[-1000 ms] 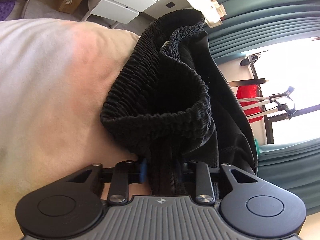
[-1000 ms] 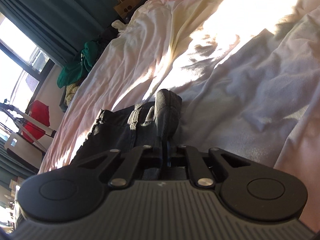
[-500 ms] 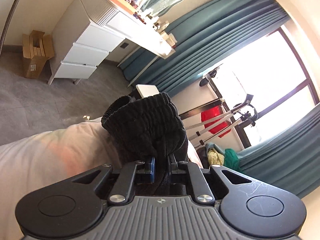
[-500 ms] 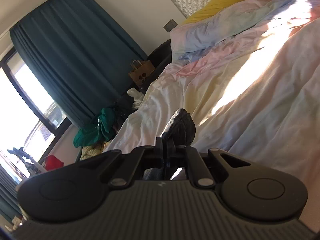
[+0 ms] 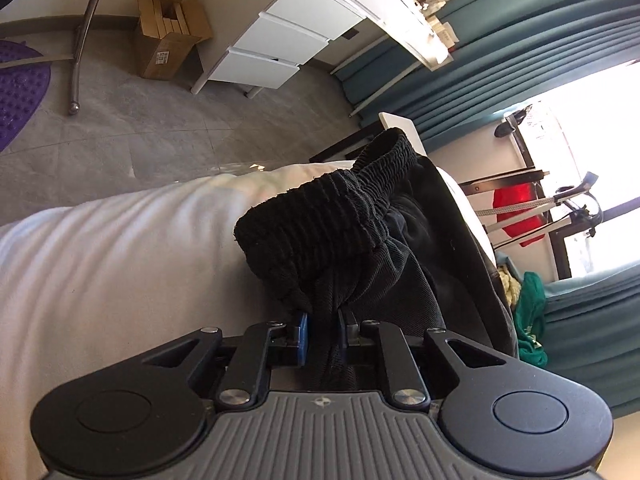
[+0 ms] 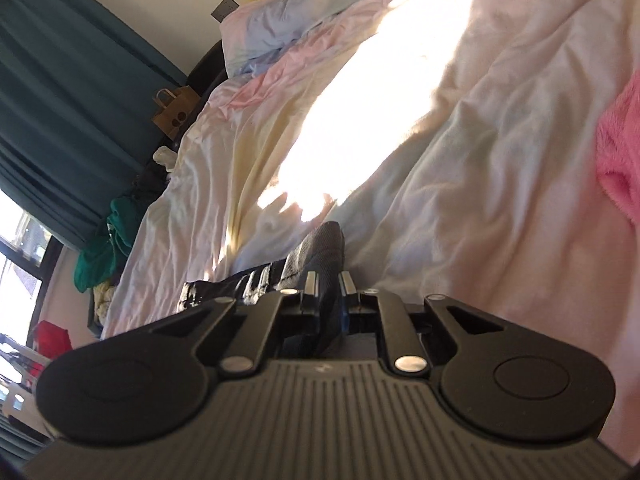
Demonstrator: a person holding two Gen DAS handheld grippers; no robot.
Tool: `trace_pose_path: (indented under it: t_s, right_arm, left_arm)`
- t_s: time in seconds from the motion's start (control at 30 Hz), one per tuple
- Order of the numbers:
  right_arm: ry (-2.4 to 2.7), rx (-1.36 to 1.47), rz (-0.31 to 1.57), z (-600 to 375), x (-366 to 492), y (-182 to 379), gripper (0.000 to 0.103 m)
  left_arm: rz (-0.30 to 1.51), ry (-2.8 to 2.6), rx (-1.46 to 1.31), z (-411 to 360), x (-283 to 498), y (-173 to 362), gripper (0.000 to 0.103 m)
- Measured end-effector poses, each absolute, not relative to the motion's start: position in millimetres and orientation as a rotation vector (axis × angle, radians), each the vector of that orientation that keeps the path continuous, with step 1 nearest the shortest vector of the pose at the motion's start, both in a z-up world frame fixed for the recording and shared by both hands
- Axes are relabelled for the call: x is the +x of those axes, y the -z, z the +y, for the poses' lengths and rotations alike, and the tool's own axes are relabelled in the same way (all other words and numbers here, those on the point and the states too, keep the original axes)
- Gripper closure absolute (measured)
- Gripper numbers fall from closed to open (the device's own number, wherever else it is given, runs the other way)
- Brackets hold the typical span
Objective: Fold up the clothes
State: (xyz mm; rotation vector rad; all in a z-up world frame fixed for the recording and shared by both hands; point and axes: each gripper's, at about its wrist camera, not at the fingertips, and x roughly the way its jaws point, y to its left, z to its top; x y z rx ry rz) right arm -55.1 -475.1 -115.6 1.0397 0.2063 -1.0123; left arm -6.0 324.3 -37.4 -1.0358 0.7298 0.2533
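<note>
Black shorts with a ribbed elastic waistband lie on the pale bed sheet. My left gripper is shut on the black fabric just below the waistband, which bunches up ahead of the fingers. My right gripper is shut on another part of the same black shorts, low over the sheet. The rest of the garment trails to the left of the right gripper and is partly hidden by it.
A pink fluffy garment lies on the bed at the right edge. Pillows are at the head of the bed. Beyond the bed's foot are a white drawer unit, a cardboard box and teal curtains.
Both grippers have come back down towards the bed with the shorts after being raised half a second ago. The waistband now lies spread on the sheet ahead of the left gripper.
</note>
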Motion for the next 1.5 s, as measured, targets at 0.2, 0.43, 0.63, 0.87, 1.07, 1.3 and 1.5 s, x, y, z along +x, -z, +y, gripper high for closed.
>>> trace_pose_path:
  t_s: [0.2, 0.43, 0.63, 0.87, 1.07, 1.3, 1.5]
  right_arm:
    - [1.009, 0.775, 0.178, -457, -38, 83, 0.027]
    - [0.961, 0.979, 0.294, -483, -29, 115, 0.026]
    - [0.91, 0.979, 0.347, -488, 0, 114, 0.096]
    - [0.726, 0.947, 0.276, -495, 68, 25, 0.096]
    - [0.566, 0.894, -0.065, -489, 55, -62, 0.097]
    - [0.768, 0.943, 0.158, -500, -36, 45, 0.096]
    - [0.863, 1.106, 0.328, -493, -80, 132, 0.096]
  left_arm:
    - [0.722, -0.262, -1.051, 323, -9, 46, 0.086]
    - [0.709, -0.262, -1.084, 323, -8, 54, 0.086]
    - [0.671, -0.239, -1.036, 318, 4, 53, 0.088]
    - [0.623, -0.185, -1.031, 314, 25, 22, 0.09]
    - [0.559, -0.097, -1.048, 313, 30, -15, 0.09]
    - [0.664, -0.114, -1.093, 332, 3, 31, 0.09]
    - [0.778, -0.156, -0.977, 337, -1, 63, 0.089]
